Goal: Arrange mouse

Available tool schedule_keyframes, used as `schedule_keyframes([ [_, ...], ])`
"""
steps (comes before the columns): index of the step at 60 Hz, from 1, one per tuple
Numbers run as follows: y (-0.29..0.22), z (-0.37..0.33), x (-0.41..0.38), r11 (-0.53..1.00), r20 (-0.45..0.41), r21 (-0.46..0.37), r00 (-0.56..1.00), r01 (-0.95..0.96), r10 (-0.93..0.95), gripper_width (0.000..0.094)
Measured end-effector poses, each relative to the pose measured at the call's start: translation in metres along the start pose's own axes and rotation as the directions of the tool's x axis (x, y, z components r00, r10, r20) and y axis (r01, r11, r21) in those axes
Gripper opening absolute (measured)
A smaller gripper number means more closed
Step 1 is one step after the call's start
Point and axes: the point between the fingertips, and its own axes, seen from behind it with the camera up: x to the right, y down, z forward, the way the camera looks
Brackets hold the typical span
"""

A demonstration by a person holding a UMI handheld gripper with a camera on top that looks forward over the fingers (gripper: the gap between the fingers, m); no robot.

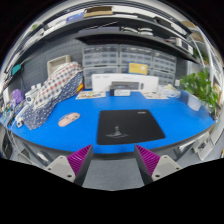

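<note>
A small beige mouse [68,119] lies on the blue table [180,125], just left of a black mouse pad [131,125]. The pad lies flat in the middle of the table, beyond my fingers, with only a faint mark on it. My gripper [113,160] is open and empty, held back at the table's near edge. Its magenta pads [80,158] stand wide apart with nothing between them. The mouse is ahead and to the left of the left finger.
A plaid cloth [50,95] is heaped at the table's left rear. White boxes and devices [125,88] line the back edge. A green plant [200,90] stands at the right. Shelves with drawers [120,58] rise behind.
</note>
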Motion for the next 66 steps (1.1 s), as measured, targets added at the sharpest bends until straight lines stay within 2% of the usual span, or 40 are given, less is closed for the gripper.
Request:
schedule_keyframes([
  [18,-0.003,0.065,-0.149,0.999,0.119,-0.031,0.992,0.035,-0.031,0.084],
  [37,-0.033,0.148,-0.227,0.997,0.137,-0.064,0.99,0.049,-0.04,0.0832],
  [42,-0.04,0.169,-0.231,0.994,0.106,-0.07,0.992,0.082,-0.074,0.0823],
  [52,-0.064,0.203,-0.243,0.994,0.105,-0.078,0.992,0.079,-0.07,0.0735],
  [59,-0.075,0.223,-0.25,0.993,0.104,-0.089,0.992,0.079,-0.069,0.0582],
  [61,-0.077,0.225,-0.251,0.992,0.107,-0.095,0.992,0.08,-0.07,0.0482],
  [66,-0.076,0.227,-0.251,0.99,0.105,-0.115,0.992,0.081,-0.069,0.047],
])
